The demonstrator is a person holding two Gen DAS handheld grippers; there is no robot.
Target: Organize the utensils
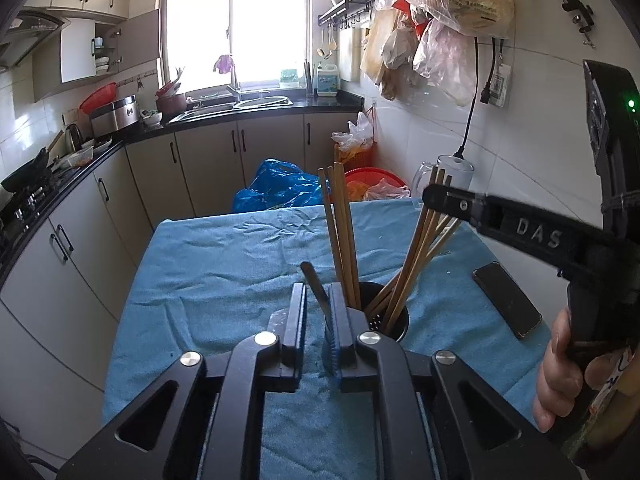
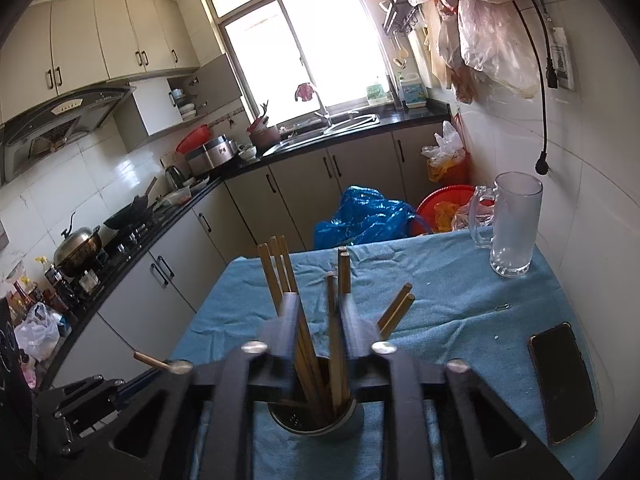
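Note:
A black perforated utensil holder (image 1: 384, 316) stands on the blue cloth, with several wooden chopsticks (image 1: 344, 236) upright and leaning in it. My left gripper (image 1: 316, 312) sits just left of the holder, slightly open, with a metal utensil (image 1: 318, 292) resting against its right finger; its grip is unclear. My right gripper (image 1: 444, 196) reaches in from the right at the tops of the leaning chopsticks. In the right wrist view the right gripper (image 2: 318, 312) hangs over the holder (image 2: 316, 420), jaws apart around the chopsticks (image 2: 334, 320), blurred by motion.
A black phone (image 1: 506, 300) lies on the cloth at the right; it also shows in the right wrist view (image 2: 562, 384). A glass mug (image 2: 512, 224) stands at the far right corner. A blue bag (image 2: 360, 220) and red basin (image 2: 444, 204) sit beyond the table.

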